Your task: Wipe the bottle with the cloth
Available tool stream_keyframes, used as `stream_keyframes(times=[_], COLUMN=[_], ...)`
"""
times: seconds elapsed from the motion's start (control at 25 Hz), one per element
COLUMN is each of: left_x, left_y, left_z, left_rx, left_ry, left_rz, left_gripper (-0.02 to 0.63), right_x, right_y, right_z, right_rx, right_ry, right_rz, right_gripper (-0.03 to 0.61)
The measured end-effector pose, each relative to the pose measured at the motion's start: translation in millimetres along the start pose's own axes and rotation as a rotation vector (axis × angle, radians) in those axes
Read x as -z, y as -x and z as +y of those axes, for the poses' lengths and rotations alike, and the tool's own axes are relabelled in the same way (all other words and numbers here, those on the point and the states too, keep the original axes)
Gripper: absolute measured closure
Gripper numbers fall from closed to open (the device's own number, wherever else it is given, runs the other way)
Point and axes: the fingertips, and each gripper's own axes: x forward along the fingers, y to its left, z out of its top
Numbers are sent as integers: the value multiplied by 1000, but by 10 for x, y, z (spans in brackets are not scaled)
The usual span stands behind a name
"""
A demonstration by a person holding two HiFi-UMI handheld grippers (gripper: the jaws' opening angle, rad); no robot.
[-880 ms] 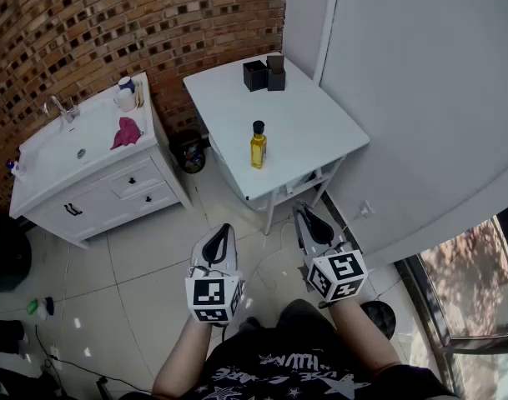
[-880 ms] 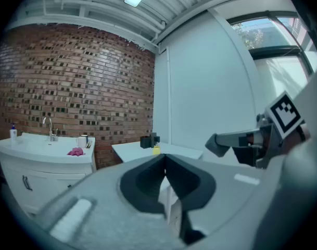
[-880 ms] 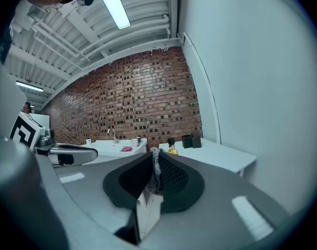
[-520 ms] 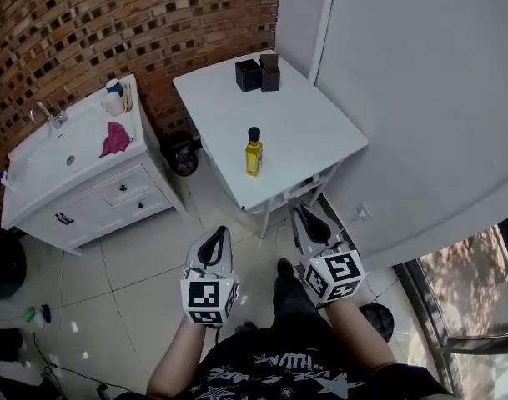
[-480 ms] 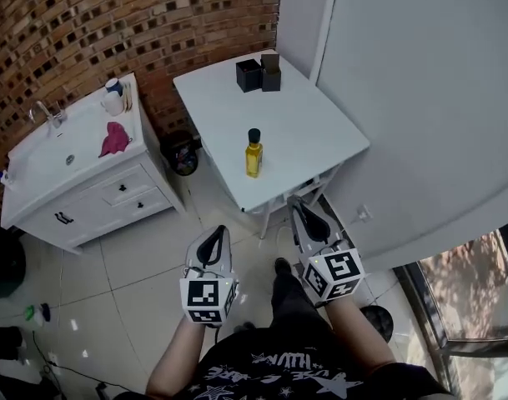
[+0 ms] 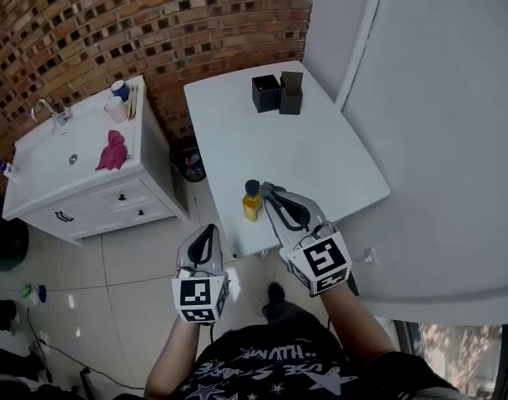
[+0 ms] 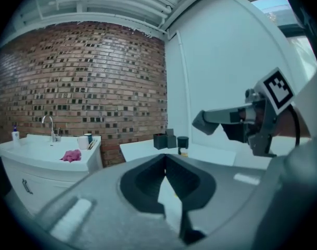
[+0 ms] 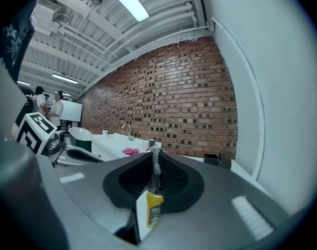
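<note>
A small yellow bottle (image 6: 252,202) with a black cap stands upright near the front edge of the white table (image 6: 320,148). My right gripper (image 6: 266,189) is shut, its tips just right of the bottle's cap; whether they touch it I cannot tell. In the right gripper view the bottle (image 8: 154,210) shows through the slit under the shut right gripper (image 8: 154,151). A pink cloth (image 6: 113,151) lies on the sink cabinet, far left of both grippers. My left gripper (image 6: 206,228) hangs shut and empty over the floor, below the table's edge.
Two black boxes (image 6: 277,92) stand at the table's far side. The white sink cabinet (image 6: 70,192) carries a tap, a basin and a cup (image 6: 118,100). A dark bin (image 6: 189,163) sits between cabinet and table. A brick wall runs behind, a white wall on the right.
The person has stepped toward the table. My right gripper has risen and moved forward from over the floor up to the bottle. The left gripper stays low and shut.
</note>
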Motion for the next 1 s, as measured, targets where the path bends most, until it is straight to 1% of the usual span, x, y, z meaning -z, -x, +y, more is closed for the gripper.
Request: stream_keyframes(times=[0.12, 0.2, 0.28, 0.36, 0.44, 0.52, 0.6, 0.8, 1.0], left_x=[0, 6, -7, -22, -37, -62, -82, -68, -84], left_y=[-226, -337, -419, -473, -505, -529, -540, -589, -636], left_z=[96, 140, 170, 204, 215, 194, 173, 170, 128], left_rx=[-54, -82, -105, -131, -147, -144, -128, -85, -28], left_ry=[3, 0, 1, 1, 3, -6, -15, -17, -17], left_rz=[13, 21, 28, 32, 34, 34, 31, 31, 33], left_gripper=[609, 609, 609, 609, 609, 609, 609, 609, 609], right_x=[-24, 2, 13, 36, 89, 129, 147, 163, 166], right_y=[-235, -342, -421, -490, -542, -564, -564, -586, -547], right_z=[14, 76, 116, 130, 118, 87, 72, 124, 183], right_rx=[-98, -154, -195, -233, -261, -275, -276, -281, -284], right_ry=[88, 182, 272, 313, 311, 282, 261, 305, 299], right_rz=[39, 66, 93, 118, 140, 162, 178, 206, 238], right_gripper=[541, 541, 541, 541, 541, 541, 541, 541, 541])
